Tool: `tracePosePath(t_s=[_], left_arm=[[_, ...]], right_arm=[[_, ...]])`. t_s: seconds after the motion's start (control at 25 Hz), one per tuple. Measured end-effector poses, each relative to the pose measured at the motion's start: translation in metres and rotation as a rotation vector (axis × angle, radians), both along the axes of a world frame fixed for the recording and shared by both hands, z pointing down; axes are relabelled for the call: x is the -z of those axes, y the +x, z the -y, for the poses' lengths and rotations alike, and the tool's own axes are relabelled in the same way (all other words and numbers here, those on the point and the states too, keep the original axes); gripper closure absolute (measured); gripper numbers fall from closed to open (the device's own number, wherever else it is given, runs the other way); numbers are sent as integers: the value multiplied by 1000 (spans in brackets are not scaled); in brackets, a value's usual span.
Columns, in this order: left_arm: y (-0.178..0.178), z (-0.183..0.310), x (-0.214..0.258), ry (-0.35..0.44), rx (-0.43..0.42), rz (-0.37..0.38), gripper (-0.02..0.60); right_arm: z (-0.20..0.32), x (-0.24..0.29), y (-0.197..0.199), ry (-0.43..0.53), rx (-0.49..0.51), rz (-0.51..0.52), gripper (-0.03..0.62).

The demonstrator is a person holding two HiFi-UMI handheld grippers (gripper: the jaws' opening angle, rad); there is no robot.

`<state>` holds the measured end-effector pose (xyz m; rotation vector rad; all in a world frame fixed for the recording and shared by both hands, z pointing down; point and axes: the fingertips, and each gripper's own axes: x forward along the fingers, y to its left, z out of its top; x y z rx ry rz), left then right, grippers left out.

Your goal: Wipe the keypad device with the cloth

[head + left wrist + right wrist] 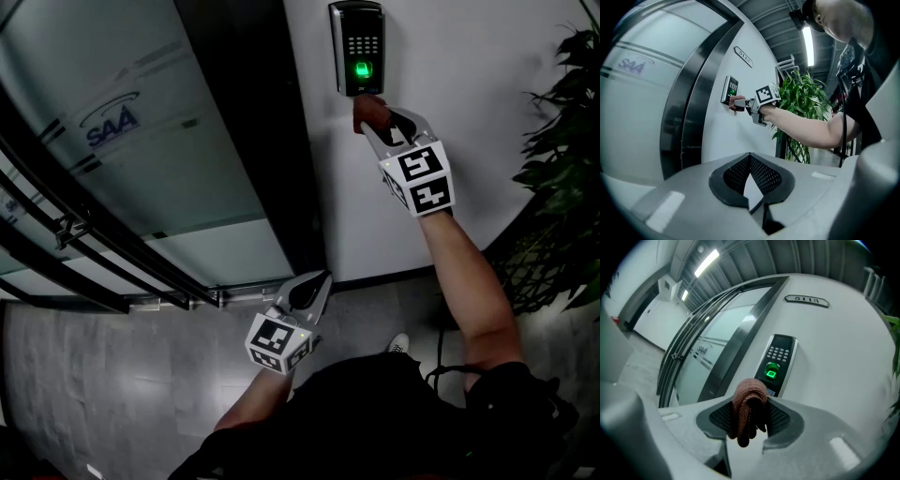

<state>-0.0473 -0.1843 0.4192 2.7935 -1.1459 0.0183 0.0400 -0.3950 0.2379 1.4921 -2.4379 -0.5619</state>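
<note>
The left gripper [317,281] hangs low, at 6 o'clock in the head view. Its smooth white jaws with bumpy black pads are pressed together, and nothing is between them. Up at 12 o'clock, the right gripper [377,118] squeezes a soft, fuzzy brown cloth [367,110], bunched into a fat roll. The cloth sits just under the keypad device [357,47]. The device is a tall, shiny black box on the flat white wall [469,84], with rows of little buttons and a glowing green square [361,71]. A leafy green plant [562,178] stands at 3 o'clock.
</note>
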Motion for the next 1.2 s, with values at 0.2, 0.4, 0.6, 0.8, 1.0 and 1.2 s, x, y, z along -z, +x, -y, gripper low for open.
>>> tracePosePath(t_s=[0.2, 0.4, 0.6, 0.8, 1.0, 1.2], left_arm=[[-6, -6, 2, 7, -14, -8, 566], [-18, -12, -4, 1, -36, -6, 566], [-14, -20, -6, 3, -81, -6, 566], [-8, -28, 4, 29, -81, -25, 566], [5, -37, 12, 44, -60, -35, 566], [29, -56, 15, 35, -39, -45, 566]], right_arm=[[-62, -23, 7, -34, 104, 148, 446], [-139, -83, 6, -103, 153, 186, 447], [-193, -127, 9, -159, 107, 198, 447], [-221, -140, 20, -191, 71, 238, 446], [-238, -146, 35, -231, 77, 275, 447], [-260, -152, 55, -266, 104, 280, 445]])
